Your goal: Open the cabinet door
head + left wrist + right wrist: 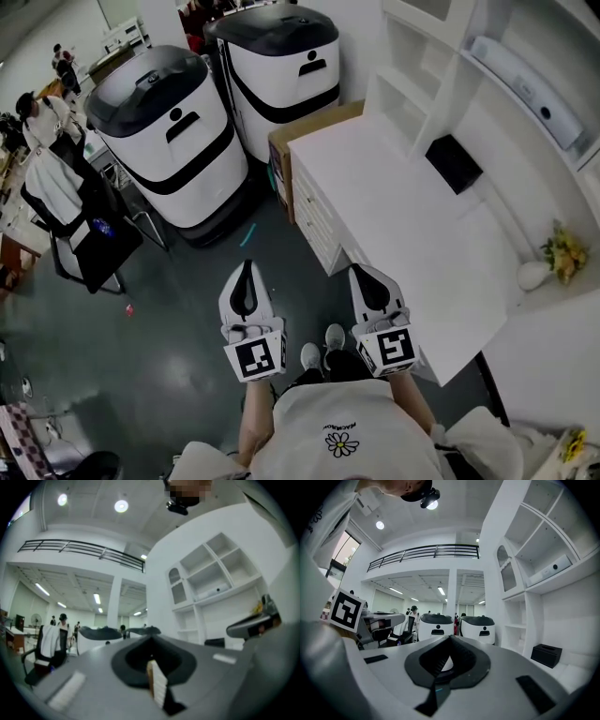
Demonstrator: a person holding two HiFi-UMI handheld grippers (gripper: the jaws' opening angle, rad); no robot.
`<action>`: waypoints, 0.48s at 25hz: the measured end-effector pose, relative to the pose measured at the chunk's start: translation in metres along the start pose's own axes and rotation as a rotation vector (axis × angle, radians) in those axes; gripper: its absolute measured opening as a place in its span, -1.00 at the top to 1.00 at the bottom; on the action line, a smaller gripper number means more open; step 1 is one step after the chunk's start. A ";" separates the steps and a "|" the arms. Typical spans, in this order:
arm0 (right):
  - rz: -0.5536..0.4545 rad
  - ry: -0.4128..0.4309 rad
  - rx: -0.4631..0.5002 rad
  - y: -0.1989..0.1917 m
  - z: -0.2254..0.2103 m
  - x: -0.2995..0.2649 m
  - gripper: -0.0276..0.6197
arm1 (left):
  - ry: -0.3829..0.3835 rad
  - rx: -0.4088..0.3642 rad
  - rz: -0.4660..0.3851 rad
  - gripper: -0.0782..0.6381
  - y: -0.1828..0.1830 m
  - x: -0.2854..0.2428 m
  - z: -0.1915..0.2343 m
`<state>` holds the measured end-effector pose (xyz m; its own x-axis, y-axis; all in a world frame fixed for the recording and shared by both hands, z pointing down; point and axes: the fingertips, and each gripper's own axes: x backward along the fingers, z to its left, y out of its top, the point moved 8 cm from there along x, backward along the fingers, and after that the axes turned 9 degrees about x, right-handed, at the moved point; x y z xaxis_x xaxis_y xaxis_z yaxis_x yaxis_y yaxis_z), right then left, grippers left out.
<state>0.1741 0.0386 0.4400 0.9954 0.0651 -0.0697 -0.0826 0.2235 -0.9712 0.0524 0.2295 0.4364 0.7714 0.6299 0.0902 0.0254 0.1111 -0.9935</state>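
The white cabinet-desk stands ahead to the right, with its panelled fronts facing the dark floor. Above its top rise open white shelves, which also show in the left gripper view as shelves and in the right gripper view as shelves. My left gripper hangs over the floor, short of the fronts, jaws together and empty. My right gripper is beside the cabinet's near corner, also shut and empty. Each points level: left gripper, right gripper. Neither touches the cabinet.
Two big white-and-black machines stand ahead on the left. A brown box sits against the cabinet's far end. An office chair with a white garment is far left. A black box and a flower vase rest on the desk.
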 end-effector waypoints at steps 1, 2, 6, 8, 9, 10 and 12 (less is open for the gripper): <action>0.008 0.002 -0.003 -0.004 -0.002 -0.007 0.91 | 0.000 0.009 0.008 0.76 -0.004 -0.006 0.001; 0.009 0.005 -0.006 -0.006 -0.005 -0.014 0.91 | -0.002 0.018 0.013 0.76 -0.008 -0.012 0.002; -0.043 0.032 0.006 -0.001 -0.020 -0.046 0.91 | -0.014 0.033 0.016 0.76 -0.014 -0.046 0.001; -0.063 0.025 0.033 0.001 -0.032 -0.061 0.91 | -0.038 0.039 0.002 0.76 -0.017 -0.070 -0.004; -0.068 0.010 0.047 0.001 -0.040 -0.067 0.91 | -0.056 0.034 -0.008 0.76 -0.016 -0.084 -0.008; -0.075 -0.010 0.054 0.001 -0.049 -0.071 0.91 | -0.075 0.020 -0.019 0.76 -0.013 -0.098 -0.014; -0.099 -0.048 0.049 0.000 -0.067 -0.077 0.91 | -0.118 -0.016 -0.046 0.76 -0.003 -0.125 -0.029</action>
<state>0.1006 -0.0317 0.4297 0.9955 0.0866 0.0381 0.0125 0.2779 -0.9605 -0.0253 0.1281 0.4262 0.6893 0.7104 0.1422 0.0699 0.1302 -0.9890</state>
